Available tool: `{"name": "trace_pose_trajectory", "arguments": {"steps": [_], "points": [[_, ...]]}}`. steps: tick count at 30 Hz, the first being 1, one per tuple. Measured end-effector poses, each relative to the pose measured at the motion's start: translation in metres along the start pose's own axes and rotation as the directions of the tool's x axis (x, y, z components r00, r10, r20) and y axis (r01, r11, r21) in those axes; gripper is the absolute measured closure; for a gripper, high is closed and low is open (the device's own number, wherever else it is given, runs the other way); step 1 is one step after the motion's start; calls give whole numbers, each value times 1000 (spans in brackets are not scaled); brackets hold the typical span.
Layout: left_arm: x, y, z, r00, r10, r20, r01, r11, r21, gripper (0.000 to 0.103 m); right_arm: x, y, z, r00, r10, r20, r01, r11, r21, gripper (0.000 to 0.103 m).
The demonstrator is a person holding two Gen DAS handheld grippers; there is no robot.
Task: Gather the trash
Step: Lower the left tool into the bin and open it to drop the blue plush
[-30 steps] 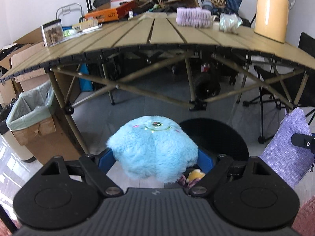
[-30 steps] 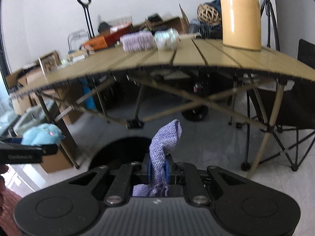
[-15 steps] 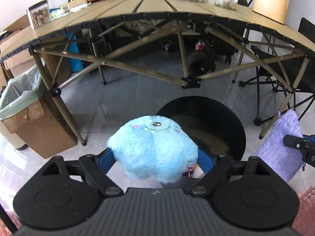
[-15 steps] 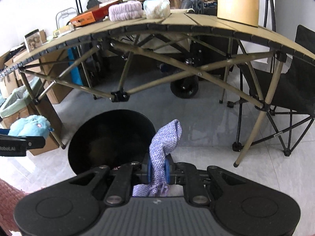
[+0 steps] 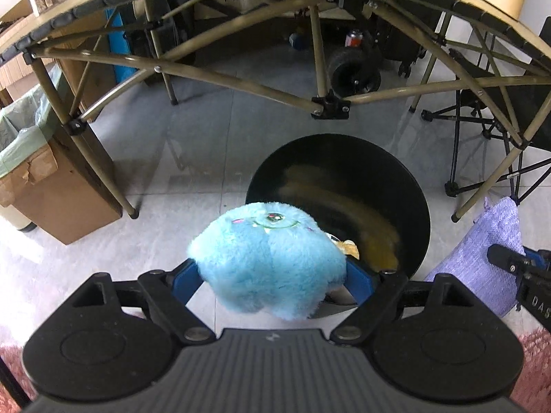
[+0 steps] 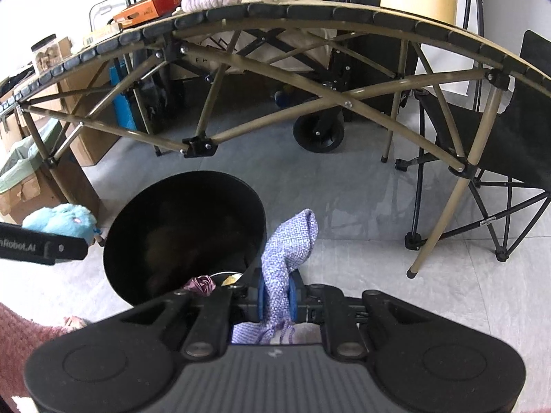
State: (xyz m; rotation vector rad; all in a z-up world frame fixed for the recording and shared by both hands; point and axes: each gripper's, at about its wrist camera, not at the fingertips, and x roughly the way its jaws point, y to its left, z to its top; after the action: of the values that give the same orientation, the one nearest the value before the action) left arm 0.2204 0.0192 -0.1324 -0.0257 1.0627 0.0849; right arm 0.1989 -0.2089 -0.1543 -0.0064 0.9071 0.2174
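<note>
A fluffy light-blue plush toy (image 5: pixel 268 258) sits between the blue pads of my left gripper (image 5: pixel 272 277), which is shut on it and holds it at the near rim of a round black bin (image 5: pixel 409 186) on the floor. My right gripper (image 6: pixel 275 296) is shut on a purple knitted cloth (image 6: pixel 289 241), whose free end stands up just right of the same bin (image 6: pixel 165 199). Each wrist view catches the other hand's load: the cloth (image 5: pixel 489 258) at the right, the plush (image 6: pixel 65 220) at the left. Scraps lie in the bin's bottom (image 6: pixel 203 284).
A folding slat table (image 6: pixel 310 17) with a braced metal frame spans above the bin. A cardboard box lined with a green bag (image 5: pixel 31 172) stands at the left. A black folding chair (image 6: pixel 499 144) and a wheeled cart (image 6: pixel 318 134) stand behind. A pink sleeve (image 6: pixel 24 337) shows low left.
Both grippers sank and tipped downward toward the black bin, which now fills more of each view. The table top has slid to the upper edge. Both grips are unchanged.
</note>
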Motion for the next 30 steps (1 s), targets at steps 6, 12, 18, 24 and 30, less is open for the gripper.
{"name": "trace_pose_trajectory", "arguments": {"steps": [6,12,18,24,30], "points": [[8,-8,9,999,-9,-35,9,1000,-11,17,8,-2,-1,1000,-8,-24,8,1000,3,90],[15,-18,16,998,-20,-58,19,1000,-15,17,14,-7,-3,999,-17,-44,18,1000,12,90],[20,-32,25,997,-28,-69,27,999,-19,17,19,-10,-6,998,-25,-62,26,1000,15,90],[25,-44,34,995,-46,-87,44,999,-23,17,23,-12,-7,997,-31,-76,32,999,18,90],[30,-53,45,994,-55,-99,52,998,-39,17,27,-18,-9,995,-39,-93,41,999,26,90]]}}
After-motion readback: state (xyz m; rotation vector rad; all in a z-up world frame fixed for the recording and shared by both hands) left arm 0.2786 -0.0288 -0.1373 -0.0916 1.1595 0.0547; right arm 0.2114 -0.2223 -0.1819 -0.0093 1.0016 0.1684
